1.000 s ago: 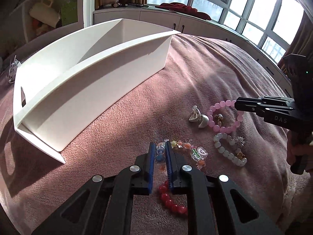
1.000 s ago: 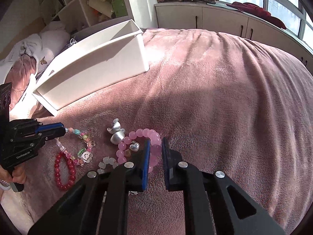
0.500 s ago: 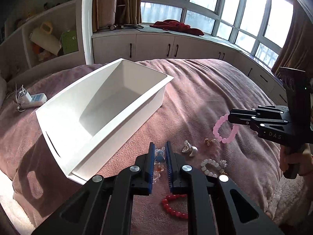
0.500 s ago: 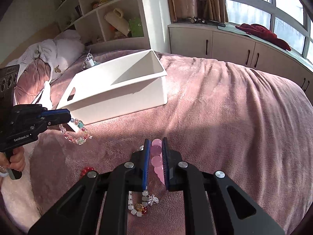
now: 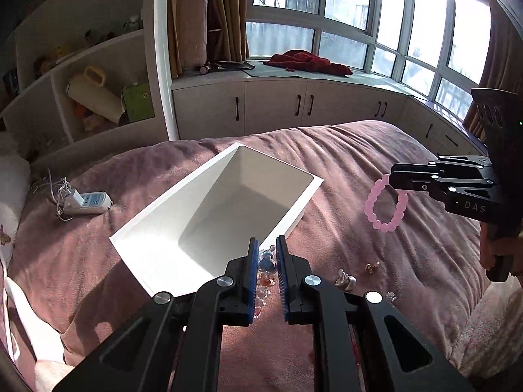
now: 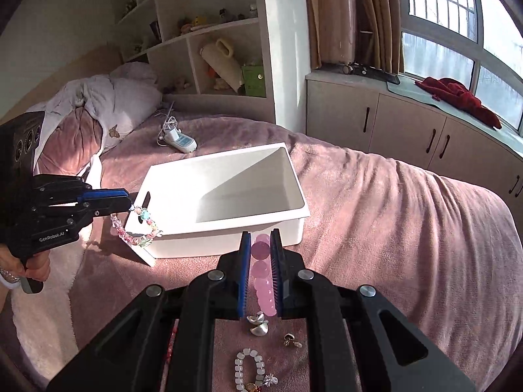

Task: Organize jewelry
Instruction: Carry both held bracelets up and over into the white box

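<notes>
Sunlight from a curved bank of windows (image 5: 376,32) falls across a bed under a mauve blanket (image 6: 392,212), with white shelving (image 6: 202,32) and low cabinets (image 5: 278,111) behind it. On the blanket sits an open white bin (image 5: 228,209), forward of both tongs.

Held up above the bed, the left tongs (image 5: 267,254) point at the bin's near corner, closed narrowly on a multicoloured bead bracelet (image 6: 137,228) that dangles below the tips, just beside the bin's handle end. To their right, the right tongs (image 6: 261,245) hover level, pinching a pink bead bracelet (image 5: 385,202) that hangs as a loop in the air, apart from the bin's long side.

Beneath and behind the right tongs, on the blanket, lie a silver heart charm (image 6: 258,325), a small earring (image 6: 291,339) and a pale bead bracelet (image 6: 248,369). Beyond the bin lies a white power strip (image 5: 88,201) with its cord.
</notes>
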### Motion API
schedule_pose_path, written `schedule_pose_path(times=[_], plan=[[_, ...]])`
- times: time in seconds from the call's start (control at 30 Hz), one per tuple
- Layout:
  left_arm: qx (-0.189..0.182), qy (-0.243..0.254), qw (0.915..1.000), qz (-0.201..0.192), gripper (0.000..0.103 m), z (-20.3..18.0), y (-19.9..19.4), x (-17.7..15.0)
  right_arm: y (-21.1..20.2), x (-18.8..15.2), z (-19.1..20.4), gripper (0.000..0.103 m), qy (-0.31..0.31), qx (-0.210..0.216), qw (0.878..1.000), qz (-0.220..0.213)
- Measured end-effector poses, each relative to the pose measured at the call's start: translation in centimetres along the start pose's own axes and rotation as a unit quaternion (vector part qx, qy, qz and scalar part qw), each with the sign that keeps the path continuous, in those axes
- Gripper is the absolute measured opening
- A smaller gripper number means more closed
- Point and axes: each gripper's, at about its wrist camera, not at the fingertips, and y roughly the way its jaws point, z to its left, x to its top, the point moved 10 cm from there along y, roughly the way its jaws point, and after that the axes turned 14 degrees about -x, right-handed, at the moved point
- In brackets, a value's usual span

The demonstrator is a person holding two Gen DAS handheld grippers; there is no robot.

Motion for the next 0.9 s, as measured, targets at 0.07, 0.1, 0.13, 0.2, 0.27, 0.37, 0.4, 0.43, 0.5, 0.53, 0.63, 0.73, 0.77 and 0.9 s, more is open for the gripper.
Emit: schedule_pose_path(times=[0.07,0.1,0.13,0.2,0.27,0.37,0.4,0.43,0.5,0.53,0.63,0.73,0.77,0.9], plan=[[0.007,-0.001,1.0,-0.002,0.016,1.0,-0.5,1.1,0.5,1.2,0.4,0.013,-0.003,0.004,1.0,-0.001],[0.011,-0.001,0.9999,-0.003,0.016,1.6,-0.6,1.5,0.7,1.8,0.6,0.013,-0.003,0.006,1.0,-0.002],[0.014,-0.002,0.9999,-0.004,0.016,2.1,-0.6,2.0,1.0,2.5,0.9,0.013,-0.001,0.01,1.0,-0.002],[0.019,-0.006,0.9998,-0.006,0.016,3.3,-0.5,2.9,1.8,3.8,1.5,0.013,0.0,0.016,1.0,-0.002],[0.023,-0.015,0.9996,-0.005,0.016,4.5,0.0,3.4,2.7,4.9,2.0,0.013,-0.002,0.016,1.0,-0.003],[0.03,-0.03,0.9991,-0.003,0.016,6.7,1.4,4.0,4.6,6.4,2.6,0.013,0.001,0.017,1.0,0.003],[0.035,-0.036,0.9987,0.0,0.016,7.5,2.0,4.1,5.4,6.9,2.9,0.013,0.004,0.019,1.0,0.008],[0.038,-0.044,0.9983,0.004,0.016,8.2,2.6,4.2,6.1,7.2,3.1,0.013,0.006,0.02,1.0,0.012],[0.045,-0.063,0.9969,0.012,0.016,9.7,4.0,4.0,7.8,7.9,3.7,0.013,0.007,0.019,1.0,0.021],[0.053,-0.07,0.9961,0.014,0.016,10.3,4.6,4.0,8.6,8.1,4.0,0.013,0.009,0.019,0.999,0.025],[0.072,-0.077,0.9942,0.021,0.016,11.8,6.1,4.1,11.1,8.4,4.5,0.013,0.022,0.021,0.999,0.043],[0.086,-0.081,0.9922,0.039,0.016,12.9,7.9,4.0,13.9,8.3,4.8,0.013,0.037,0.021,0.997,0.065],[0.092,-0.082,0.9914,0.045,0.016,13.2,8.5,3.8,14.8,8.1,4.9,0.013,0.041,0.02,0.996,0.073],[0.134,-0.077,0.9857,0.067,0.016,14.5,10.4,2.8,18.0,7.1,5.3,0.013,0.045,0.004,0.993,0.105]])
